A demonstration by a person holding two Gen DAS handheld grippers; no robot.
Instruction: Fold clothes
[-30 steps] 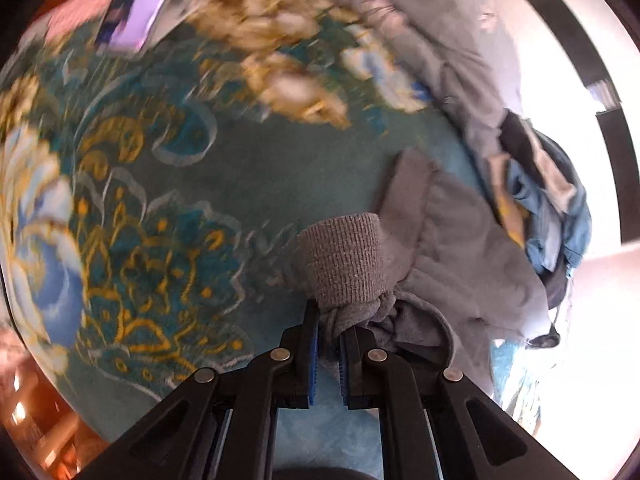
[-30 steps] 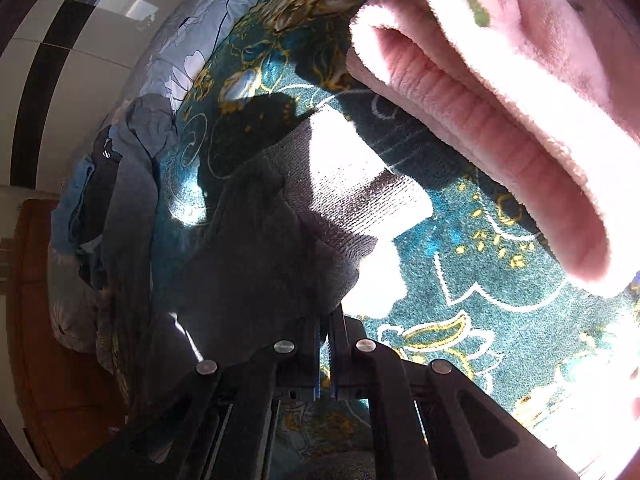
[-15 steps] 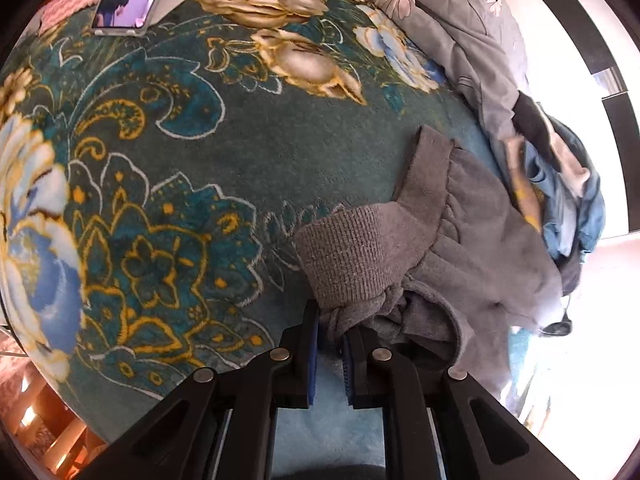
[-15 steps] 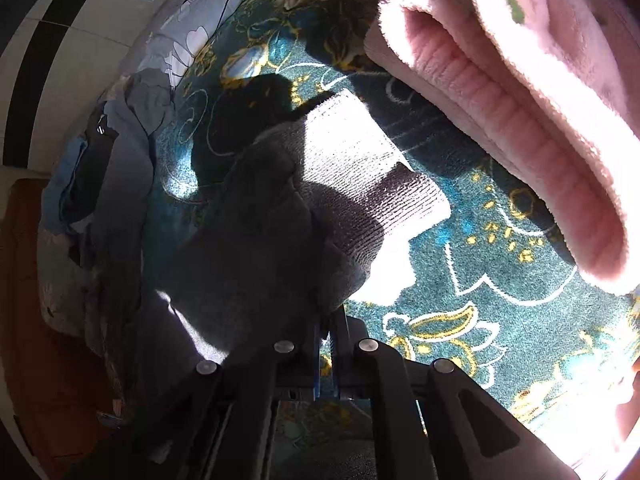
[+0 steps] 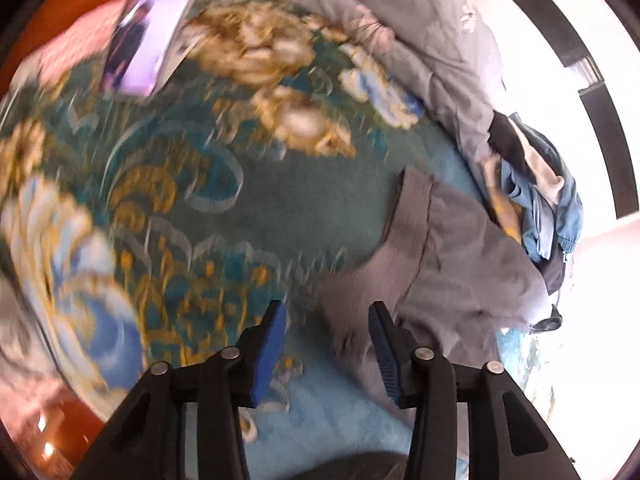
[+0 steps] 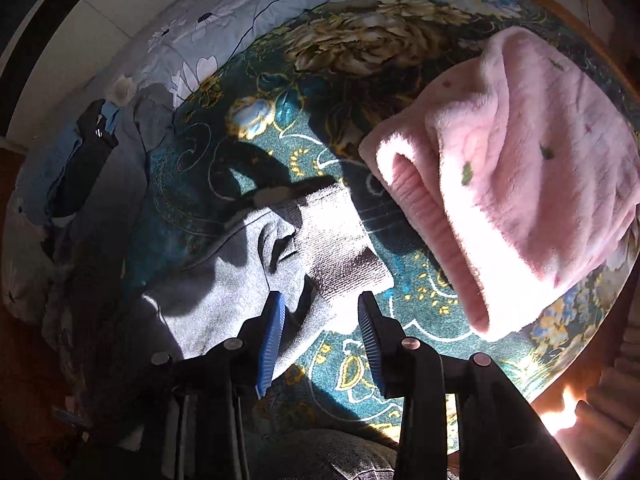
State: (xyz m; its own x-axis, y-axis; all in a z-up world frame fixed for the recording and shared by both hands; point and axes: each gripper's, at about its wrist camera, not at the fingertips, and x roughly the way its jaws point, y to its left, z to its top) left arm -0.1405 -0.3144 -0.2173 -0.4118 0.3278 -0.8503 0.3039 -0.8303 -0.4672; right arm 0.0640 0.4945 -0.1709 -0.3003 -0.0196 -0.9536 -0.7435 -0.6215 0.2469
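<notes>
Left gripper (image 5: 326, 344) spread wide, blue pads (image 5: 267, 354) well apart, nothing between them. Right gripper (image 6: 320, 336) likewise spread, pads (image 6: 271, 346) apart and holding nothing. Grey garment (image 5: 448, 276) lying flat on the teal floral blanket (image 5: 192, 208), just ahead of the left fingers and a little toward their right side, its ribbed band running up and away at the far edge. Left view blurred, so finer cloth detail unreadable. Same garment (image 6: 248, 284) seen from the right wrist as half in sunlight, half in shadow, with its ribbed cuff (image 6: 340, 248) folded over the body and pointing toward the right finger; cuff edge lying just past the fingertips, whether touching them impossible to tell. Pink fleece (image 6: 516, 176) folded on the blanket (image 6: 420, 292) to the right of the cuff, near it but apart. Pile of clothes (image 5: 532, 200) in blue, dark and white heaped beyond the grey garment at the blanket's edge, touching it on the far side. Pale floral quilt (image 6: 248, 12) bunched along the far edge of the blanket. Purple-edged photo card (image 5: 156, 28) lying tilted at the far left corner in the left view.
</notes>
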